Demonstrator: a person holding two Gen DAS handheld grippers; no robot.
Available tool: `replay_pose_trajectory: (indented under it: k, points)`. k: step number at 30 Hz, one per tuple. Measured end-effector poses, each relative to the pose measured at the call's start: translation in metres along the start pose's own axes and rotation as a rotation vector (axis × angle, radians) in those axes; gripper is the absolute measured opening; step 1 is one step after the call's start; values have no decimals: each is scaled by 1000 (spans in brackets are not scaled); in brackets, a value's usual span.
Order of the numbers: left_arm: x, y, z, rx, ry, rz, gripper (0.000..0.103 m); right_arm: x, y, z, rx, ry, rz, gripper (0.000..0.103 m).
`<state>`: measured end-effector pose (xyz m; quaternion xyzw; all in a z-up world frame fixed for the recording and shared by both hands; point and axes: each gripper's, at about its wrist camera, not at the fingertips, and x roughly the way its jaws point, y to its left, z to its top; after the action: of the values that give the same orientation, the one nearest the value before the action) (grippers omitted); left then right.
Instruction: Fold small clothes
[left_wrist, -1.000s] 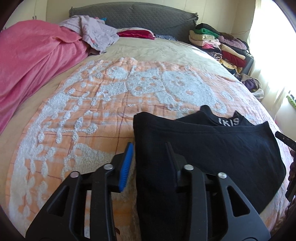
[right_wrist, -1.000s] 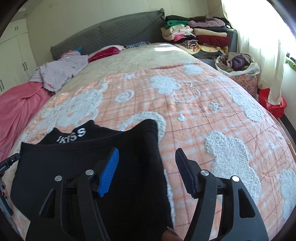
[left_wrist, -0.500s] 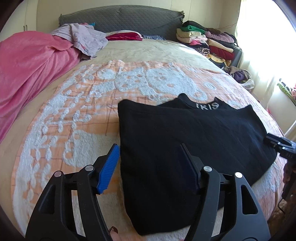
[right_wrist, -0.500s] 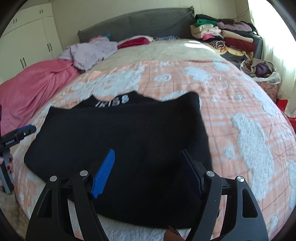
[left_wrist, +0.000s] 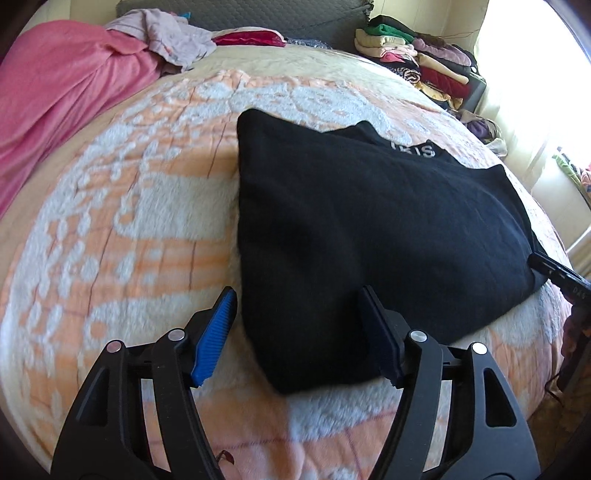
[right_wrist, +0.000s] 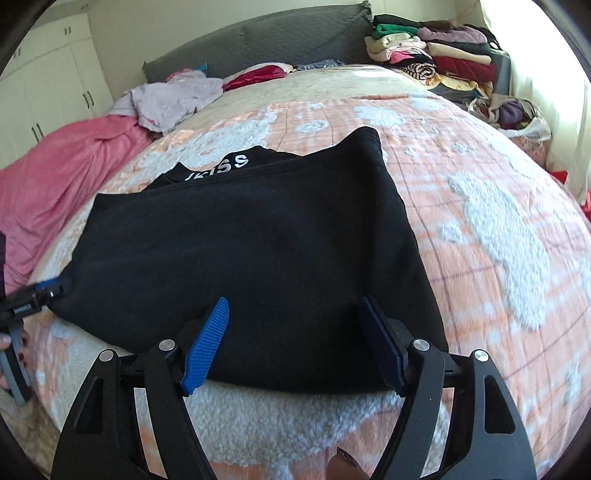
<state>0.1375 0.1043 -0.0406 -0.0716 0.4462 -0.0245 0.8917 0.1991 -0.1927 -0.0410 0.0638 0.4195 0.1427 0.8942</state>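
Black garment (left_wrist: 369, 229) lies folded flat near the bed's (left_wrist: 122, 229) front edge; left gripper (left_wrist: 299, 332) hangs over its near left corner, jaws opening, nothing pinched; right gripper (right_wrist: 295, 336) hangs wide apart over its near right edge, gripping nothing.

The folded garment (left_wrist: 369, 229) is plain black, with white letters on its neckband (right_wrist: 236, 162). Under it the bedspread (left_wrist: 129, 229) is peach-orange crossed by thin dark grid lines, patterned with fluffy white shapes — clouds and swirls. At far left lies a solid pink blanket (left_wrist: 62, 81); beside it a pale lilac heap of clothes (right_wrist: 173, 96) and something crimson (left_wrist: 247, 38). The headboard (right_wrist: 288, 40) is dark grey, quilted. At far right the stack of folded clothes (right_wrist: 432, 51) mixes green, cream, pink, maroon and mauve. Both tongs are black with blue ridged pads (left_wrist: 214, 343) — the left tongs (left_wrist: 299, 338) and the right tongs (right_wrist: 295, 347) alike.
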Motion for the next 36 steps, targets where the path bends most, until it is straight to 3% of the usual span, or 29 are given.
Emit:
replay_pose_trajectory:
  k: [6, 7, 17, 22, 36]
  points:
    - [-24, 4, -5, -1, -44, 26, 62, -14, 3, -10, 32, 38, 2, 72]
    - [-29, 5, -5, -5, -54, 30, 63, -19, 5, -12, 31, 39, 2, 76]
    - [-55, 12, -6, -27, -101, 50, 83, -51, 51, -10, -75, -21, 2, 93]
    - [-63, 15, -1, -26, -121, 83, 93, -58, 82, -4, -138, -47, 31, 96]
    - [-66, 30, 12, -51, -131, 128, 93, -41, 165, -7, -324, -46, 89, 96]
